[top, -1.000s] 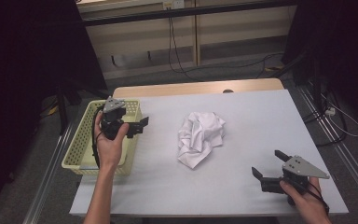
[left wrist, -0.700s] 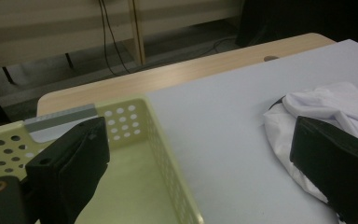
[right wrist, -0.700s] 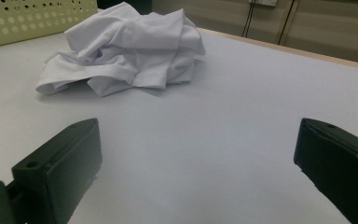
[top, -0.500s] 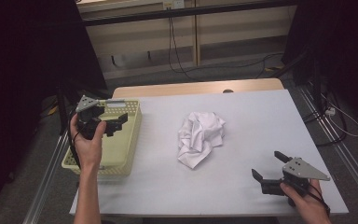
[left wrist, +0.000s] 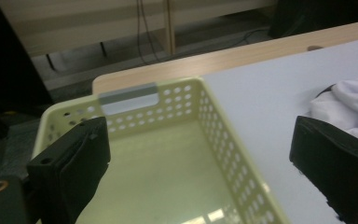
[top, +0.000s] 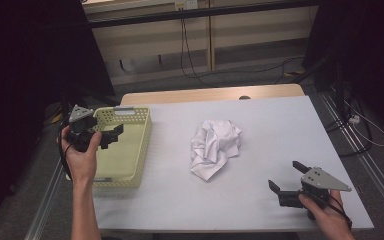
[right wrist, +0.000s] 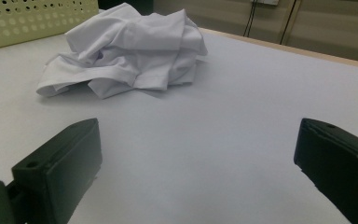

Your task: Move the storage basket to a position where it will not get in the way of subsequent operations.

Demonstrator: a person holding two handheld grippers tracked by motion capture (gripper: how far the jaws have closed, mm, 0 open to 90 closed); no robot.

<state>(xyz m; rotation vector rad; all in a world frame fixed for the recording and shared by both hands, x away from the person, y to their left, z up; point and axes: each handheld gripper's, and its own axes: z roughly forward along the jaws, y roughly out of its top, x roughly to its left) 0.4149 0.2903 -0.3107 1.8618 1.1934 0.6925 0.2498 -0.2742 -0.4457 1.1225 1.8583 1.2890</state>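
Note:
A crumpled white cloth [top: 215,147] lies in the middle of the white table [top: 280,125]. At the table's left side stands a pale yellow perforated basket [top: 146,137], with nothing inside. My left gripper [top: 112,136] hangs open over the basket's left part, its jaws pointing right. In the left gripper view the left gripper [left wrist: 200,135] looks into the basket [left wrist: 223,140], with the cloth [left wrist: 349,102] at the right edge. Near the front right corner my right gripper [top: 286,176] rests open, facing the cloth. The right gripper [right wrist: 200,135] has bare table between its jaws, and the cloth [right wrist: 130,42] lies ahead.
The basket's wall [right wrist: 37,18] shows at the top left of the right gripper view. A wooden strip [top: 210,95] runs along the table's far edge. Cables [top: 360,120] trail on the floor beyond and to the right.
My left gripper has moved left, from above the basket's middle to its left rim. The right gripper and the cloth have stayed put.

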